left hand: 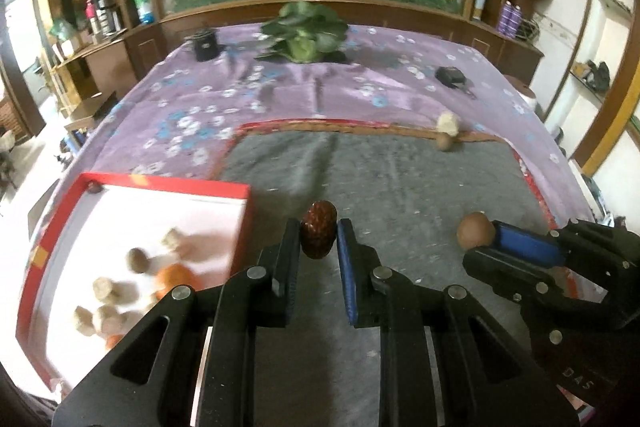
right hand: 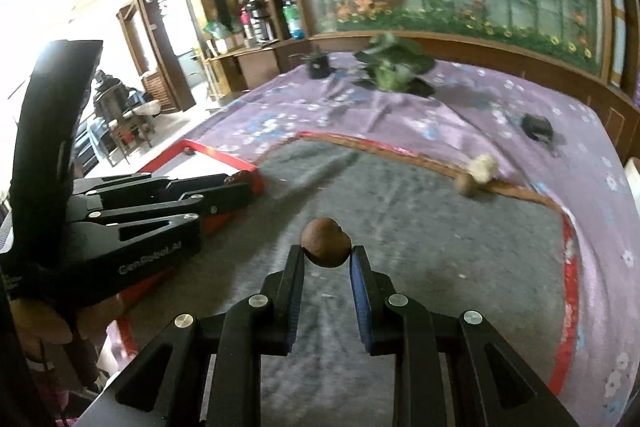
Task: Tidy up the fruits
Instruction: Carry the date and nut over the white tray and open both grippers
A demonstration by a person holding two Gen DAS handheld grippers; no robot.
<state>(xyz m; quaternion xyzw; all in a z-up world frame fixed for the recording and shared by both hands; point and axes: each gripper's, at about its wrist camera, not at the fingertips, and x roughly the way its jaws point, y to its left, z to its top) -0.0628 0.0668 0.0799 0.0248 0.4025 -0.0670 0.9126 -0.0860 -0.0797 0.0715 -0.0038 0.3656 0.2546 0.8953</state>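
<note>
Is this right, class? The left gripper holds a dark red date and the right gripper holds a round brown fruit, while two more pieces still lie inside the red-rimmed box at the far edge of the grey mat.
One detail is wrong. The two pieces, a pale one and a brown one, lie loose on the grey mat's far edge, not inside the red-rimmed box, as the right wrist view shows. The left gripper does hold the date and the right gripper the brown fruit.

Counted around the red-rimmed tray (left hand: 240,193): two grippers, left (left hand: 319,227) and right (right hand: 326,254), one dark red fruit (left hand: 318,233), three round brown fruits, about five pale knobbly ones, at least one orange (left hand: 176,277), one leafy green plant (left hand: 306,35) beyond.
</note>
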